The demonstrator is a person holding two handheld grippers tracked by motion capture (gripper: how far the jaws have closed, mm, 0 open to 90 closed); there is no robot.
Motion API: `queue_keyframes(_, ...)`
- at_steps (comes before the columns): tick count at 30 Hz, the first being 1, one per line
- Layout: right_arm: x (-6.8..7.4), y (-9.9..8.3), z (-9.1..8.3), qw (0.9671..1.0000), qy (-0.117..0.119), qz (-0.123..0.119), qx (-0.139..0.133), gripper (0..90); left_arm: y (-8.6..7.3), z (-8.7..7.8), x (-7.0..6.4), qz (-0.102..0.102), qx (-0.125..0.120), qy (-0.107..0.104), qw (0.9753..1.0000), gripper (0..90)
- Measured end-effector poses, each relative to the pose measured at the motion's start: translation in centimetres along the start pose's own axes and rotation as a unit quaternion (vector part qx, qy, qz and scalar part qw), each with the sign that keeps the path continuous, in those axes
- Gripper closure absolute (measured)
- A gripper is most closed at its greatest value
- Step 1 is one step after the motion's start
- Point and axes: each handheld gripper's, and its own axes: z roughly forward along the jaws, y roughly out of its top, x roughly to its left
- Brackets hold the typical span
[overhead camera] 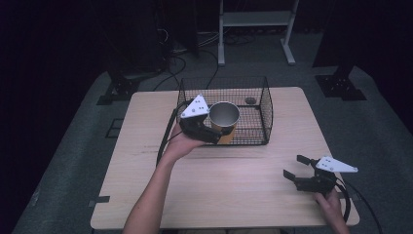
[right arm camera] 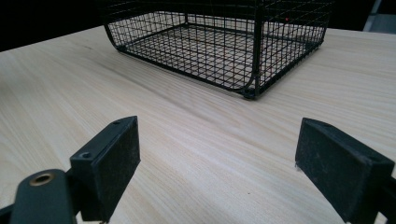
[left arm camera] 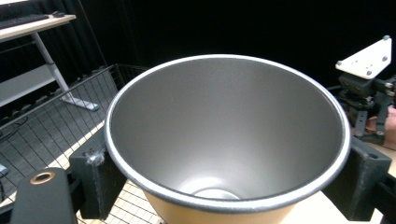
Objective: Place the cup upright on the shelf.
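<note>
One conical steel cup (overhead camera: 224, 116), left tool (overhead camera: 210, 127) gripping, wire-mesh basket (overhead camera: 265, 105)

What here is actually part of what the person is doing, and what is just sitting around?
In use:
- cup, metal inside and tan outside, upright
- left gripper, jaws closed on the cup
- black wire basket, at whose front the cup is held

Not in use just now:
- right gripper, jaws open, holding nothing, low over the wooden table
- white frame on the floor behind
</note>
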Motion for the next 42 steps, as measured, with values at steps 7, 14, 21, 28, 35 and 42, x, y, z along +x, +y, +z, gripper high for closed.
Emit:
queue_keyframes(7, 0.0, 0.0, 0.0, 1.0000, 0.001, 0.000, -0.001, 12.9, 0.7, 0.7, 1.2, -0.002, 0.004, -0.001, 1.0000, 13.7)
queue_keyframes(14, 0.0, 0.0, 0.0, 1.0000, 0.002, 0.001, -0.002, 12.9, 1.2, 1.7, 2.4, -0.006, 0.011, -0.002, 0.9999, 13.7)
queue_keyframes(21, -0.1, 0.0, 0.0, 1.0000, 0.002, 0.002, -0.003, 12.9, 1.6, 2.8, 3.4, -0.005, 0.019, -0.001, 0.9998, 13.7)
queue_keyframes(28, -0.1, 0.0, 0.0, 1.0000, 0.002, 0.001, -0.003, 12.9, 1.5, 3.7, 4.6, -0.017, 0.023, -0.001, 0.9996, 13.7)
queue_keyframes(35, -0.1, 0.0, -0.1, 1.0000, 0.003, 0.003, -0.004, 12.9, 0.9, 4.7, 5.6, -0.027, 0.026, 0.002, 0.9993, 13.7)
queue_keyframes(42, -0.1, 0.0, -0.1, 1.0000, 0.004, 0.004, -0.004, 12.9, 0.4, 5.4, 6.7, -0.037, 0.034, 0.008, 0.9987, 13.7)
